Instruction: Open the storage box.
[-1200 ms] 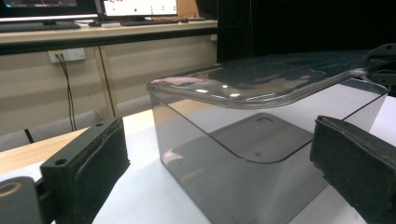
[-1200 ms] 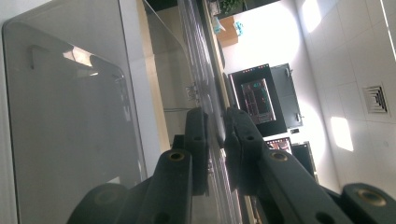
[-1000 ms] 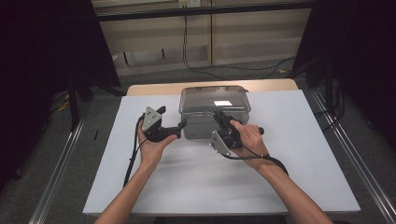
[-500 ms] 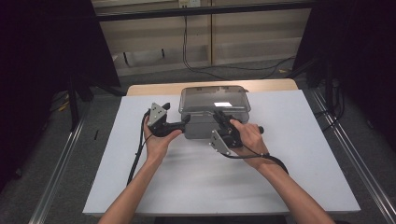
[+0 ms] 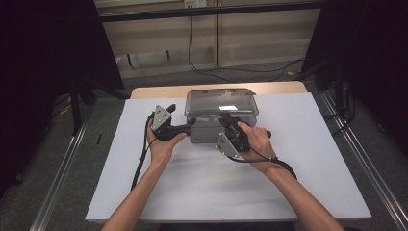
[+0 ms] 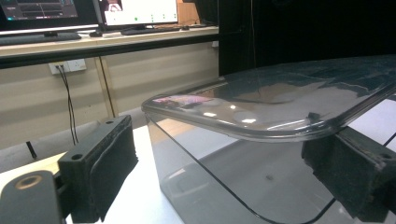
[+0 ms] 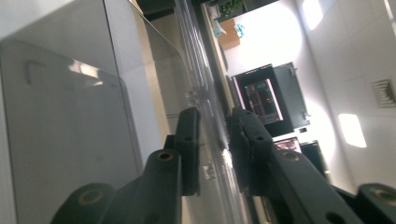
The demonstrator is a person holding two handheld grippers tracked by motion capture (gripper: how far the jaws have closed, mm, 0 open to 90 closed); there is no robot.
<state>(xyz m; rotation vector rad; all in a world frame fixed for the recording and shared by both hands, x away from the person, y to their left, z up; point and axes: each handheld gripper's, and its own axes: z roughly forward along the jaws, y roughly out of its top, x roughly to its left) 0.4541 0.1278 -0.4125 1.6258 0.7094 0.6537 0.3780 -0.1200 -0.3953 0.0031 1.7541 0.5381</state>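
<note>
A white table (image 5: 298, 192) is carrying a clear, smoke-tinted plastic box (image 5: 211, 129) at its far middle, with a flat lid (image 5: 221, 102) sitting on top. The box is looking rigid, light and glossy, so it is likely sliding easily and the thin lid lip is probably flexing; the overhanging rim looks like the best place to take hold. The left gripper (image 5: 188, 126) is standing wide at the box's left corner, its jaws just having been closing, the pads (image 6: 109, 163) straddling the corner without pressing. The right gripper (image 5: 227, 120) is pinching the lid's front edge narrowly, its jaws just having been easing open.
</note>
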